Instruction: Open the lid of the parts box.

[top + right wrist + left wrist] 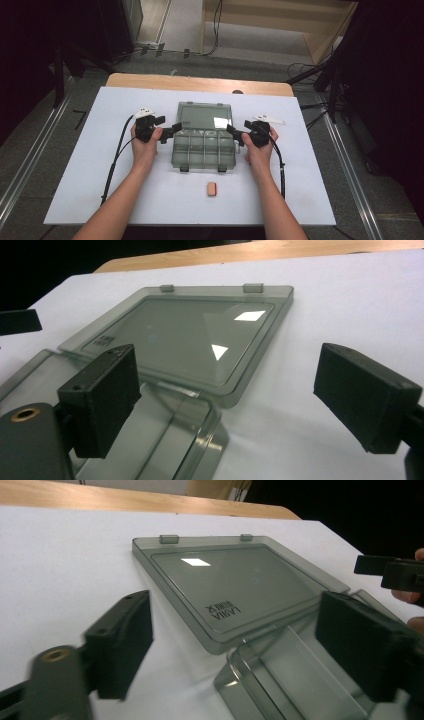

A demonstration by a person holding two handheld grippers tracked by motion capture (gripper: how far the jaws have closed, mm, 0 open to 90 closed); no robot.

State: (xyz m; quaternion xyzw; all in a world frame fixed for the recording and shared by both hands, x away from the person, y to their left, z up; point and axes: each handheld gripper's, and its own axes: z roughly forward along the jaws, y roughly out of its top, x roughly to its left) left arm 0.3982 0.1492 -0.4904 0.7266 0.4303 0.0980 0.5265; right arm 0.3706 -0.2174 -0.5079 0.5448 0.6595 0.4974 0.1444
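Nearest the camera, a small pink block [212, 189] lies at 6 o'clock of the compartment box [204, 149], lid [205, 116] already flat open at 12; left gripper [170, 132] and right gripper [235, 132] flank it, released, block likely goes in next

Light falls from overhead, bright on the white table [300, 165]; the room around it, from 9 to 3 o'clock, sinks into dark; white glare patches sit on the box lid [200, 335]; the near black tool parts at 6 o'clock are soft and blurred.
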